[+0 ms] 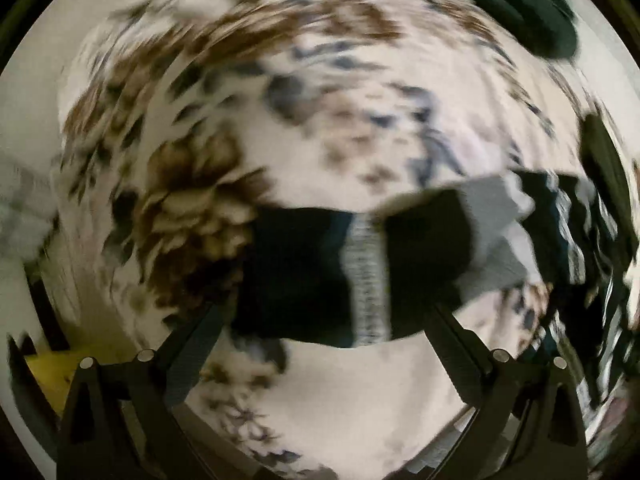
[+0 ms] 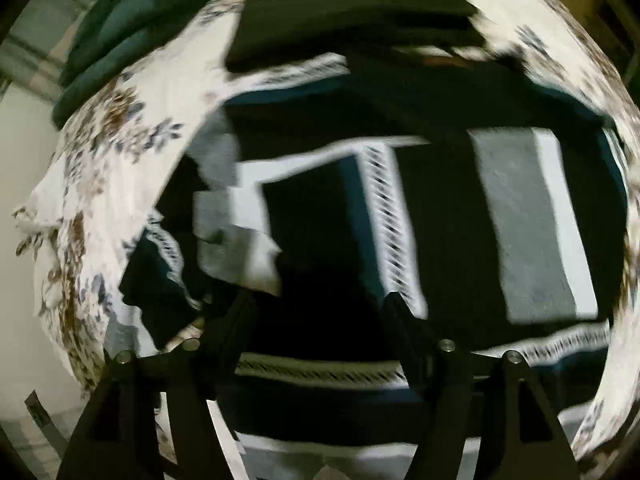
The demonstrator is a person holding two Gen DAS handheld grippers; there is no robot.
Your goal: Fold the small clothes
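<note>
Folding part done: dark grey-banded sock (image 1: 320,276) across spread left tongs (image 1: 324,320), grip unclear; right tongs (image 2: 320,312) spread above patterned dark garments (image 2: 520,220) on floral bedsheet (image 1: 360,100).

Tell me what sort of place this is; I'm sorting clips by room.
Probably a bedroom, with the folding done on a bed. A floral sheet covers a wide soft surface, a dark green pillow lies at its edge, and dark patterned clothes are spread on it.
</note>
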